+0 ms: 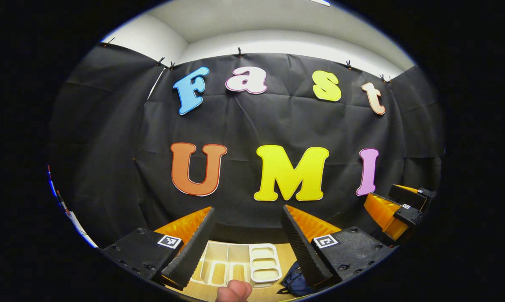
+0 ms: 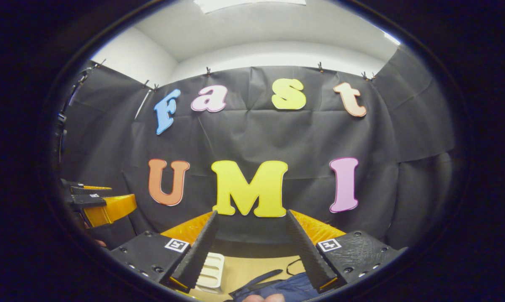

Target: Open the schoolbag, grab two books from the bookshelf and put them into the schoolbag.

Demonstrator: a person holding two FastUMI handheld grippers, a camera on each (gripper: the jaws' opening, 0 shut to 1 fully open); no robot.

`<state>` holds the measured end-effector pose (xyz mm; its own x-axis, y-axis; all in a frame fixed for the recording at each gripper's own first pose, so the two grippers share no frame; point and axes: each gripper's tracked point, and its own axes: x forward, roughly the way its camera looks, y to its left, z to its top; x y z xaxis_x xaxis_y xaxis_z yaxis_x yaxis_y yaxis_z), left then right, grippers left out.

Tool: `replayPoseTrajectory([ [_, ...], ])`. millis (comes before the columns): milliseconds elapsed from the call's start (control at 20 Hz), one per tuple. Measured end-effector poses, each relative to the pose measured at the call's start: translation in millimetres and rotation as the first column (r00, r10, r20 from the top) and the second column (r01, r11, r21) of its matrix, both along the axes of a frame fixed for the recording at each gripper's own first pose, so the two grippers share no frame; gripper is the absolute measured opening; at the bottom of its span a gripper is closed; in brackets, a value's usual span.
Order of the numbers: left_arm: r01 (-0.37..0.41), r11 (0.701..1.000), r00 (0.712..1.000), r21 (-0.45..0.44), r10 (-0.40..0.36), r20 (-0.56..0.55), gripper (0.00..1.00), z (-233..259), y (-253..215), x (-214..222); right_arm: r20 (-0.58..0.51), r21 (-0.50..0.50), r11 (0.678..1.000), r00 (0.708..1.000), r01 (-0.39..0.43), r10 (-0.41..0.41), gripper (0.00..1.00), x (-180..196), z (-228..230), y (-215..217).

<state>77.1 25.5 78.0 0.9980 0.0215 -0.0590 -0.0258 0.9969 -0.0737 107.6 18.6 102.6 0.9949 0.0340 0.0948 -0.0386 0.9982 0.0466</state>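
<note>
Below both wide-open, empty claws, a white bookshelf with slotted compartments stands beside the dark-blue schoolbag.

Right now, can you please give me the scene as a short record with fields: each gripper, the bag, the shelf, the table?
left gripper: open, raised, holding nothing
right gripper: open, raised, holding nothing
schoolbag: dark blue, on the table, below the right gripper
bookshelf: white organiser lying on the table; books cannot be made out
table: light wood
</note>
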Motion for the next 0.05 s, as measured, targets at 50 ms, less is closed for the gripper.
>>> replayPoseTrajectory([
  [50,0.004,1.0,1.0,0.023,-0.004,-0.007,0.98,-3.7,-0.9,0.0,-0.004,-0.007,1.0,1.0,0.007,-0.007,0.94,-1.4,-4.2,-1.0],
])
